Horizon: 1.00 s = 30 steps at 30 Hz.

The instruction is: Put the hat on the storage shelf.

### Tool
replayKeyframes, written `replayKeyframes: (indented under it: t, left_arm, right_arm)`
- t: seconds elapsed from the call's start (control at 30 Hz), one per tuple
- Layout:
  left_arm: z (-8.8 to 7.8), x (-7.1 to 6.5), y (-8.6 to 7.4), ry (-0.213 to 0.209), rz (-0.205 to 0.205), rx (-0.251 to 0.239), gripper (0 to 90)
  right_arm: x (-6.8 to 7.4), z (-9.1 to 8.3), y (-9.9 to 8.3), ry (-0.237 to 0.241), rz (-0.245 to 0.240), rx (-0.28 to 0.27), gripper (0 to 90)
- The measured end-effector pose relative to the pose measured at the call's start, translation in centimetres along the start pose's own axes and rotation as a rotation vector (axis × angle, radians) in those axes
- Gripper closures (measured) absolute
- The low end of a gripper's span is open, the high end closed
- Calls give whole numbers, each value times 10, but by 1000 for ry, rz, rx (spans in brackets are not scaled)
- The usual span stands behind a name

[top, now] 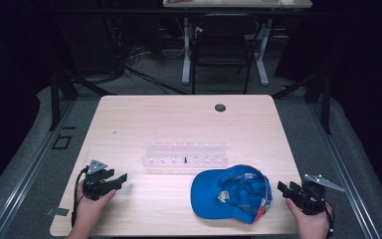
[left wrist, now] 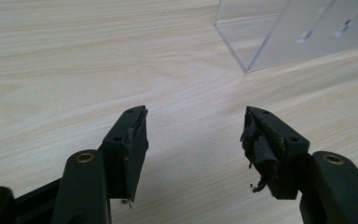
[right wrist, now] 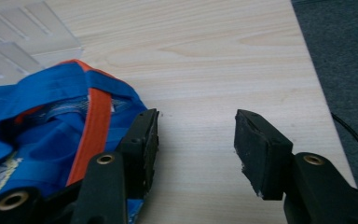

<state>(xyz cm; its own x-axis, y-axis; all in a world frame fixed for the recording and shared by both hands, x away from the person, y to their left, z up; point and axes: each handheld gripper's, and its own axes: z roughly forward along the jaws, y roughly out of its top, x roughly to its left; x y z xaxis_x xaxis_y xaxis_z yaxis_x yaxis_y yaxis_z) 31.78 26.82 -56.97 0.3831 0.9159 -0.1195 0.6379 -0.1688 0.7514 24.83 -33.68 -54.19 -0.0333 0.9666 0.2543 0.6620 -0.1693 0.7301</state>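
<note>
A blue cap (top: 231, 191) with orange trim lies upside down on the wooden table (top: 179, 119), near the front right. My right gripper (top: 284, 188) is open just right of the cap, its jaws apart over bare wood; in the right gripper view (right wrist: 196, 140) the cap (right wrist: 51, 140) lies against the left jaw. My left gripper (top: 122, 178) rests open at the front left, held by a hand. In the left gripper view (left wrist: 193, 140) nothing is between its jaws. A clear acrylic rack (top: 185, 154) stands mid-table, its corner (left wrist: 279, 37) ahead of the left gripper.
A small dark peg (top: 184, 160) stands in the rack. A round dark grommet (top: 220, 107) is set in the table's far side. A chair and a second table's legs stand beyond the far edge. Grey floor (right wrist: 340, 56) lies just right of the table's edge.
</note>
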Motion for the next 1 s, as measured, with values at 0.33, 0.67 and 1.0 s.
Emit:
replayKeyframes:
  t: [0.33,0.67,1.0]
  left_arm:
    - [-3,-1,0,-8,-3,4,442]
    - [-4,-2,1,-5,0,2,447]
    - [-3,-3,0,-2,3,7,446]
  right_arm:
    - [8,-4,3,47,5,35,523]
    - [11,-11,11,77,32,62,534]
    - [21,-10,34,145,40,156,531]
